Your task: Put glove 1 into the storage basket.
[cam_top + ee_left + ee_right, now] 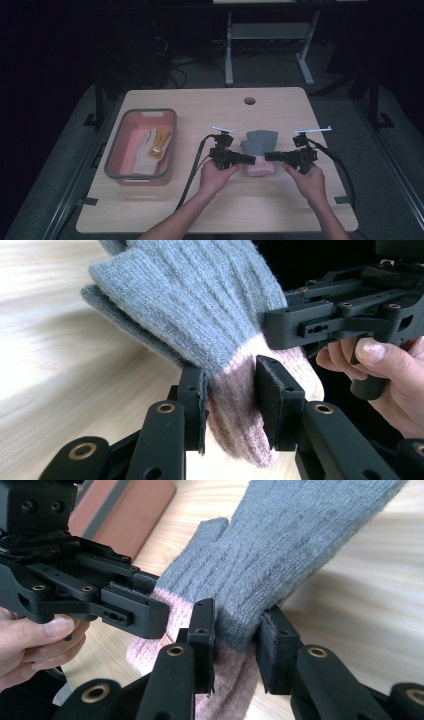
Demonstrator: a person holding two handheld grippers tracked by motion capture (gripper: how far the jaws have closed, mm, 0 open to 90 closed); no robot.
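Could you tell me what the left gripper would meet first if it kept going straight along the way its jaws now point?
The left gripper is already shut on the grey and pink glove, so pushing on would probably run it into the right gripper, which grips the same glove from the opposite side; depth is hard to judge.

Left gripper (pixel 231 405) clamped on pink cuff of grey knit glove (pixel 200 305); glove fingers fan up-left ahead. Right gripper (pixel 345 315) grips cuff just beyond, hand (pixel 385 370) behind it.

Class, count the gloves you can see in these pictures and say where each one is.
2. A grey and pink glove is clamped between the left gripper and right gripper; a white and yellow glove lies in the basin. Others could be hidden underneath.
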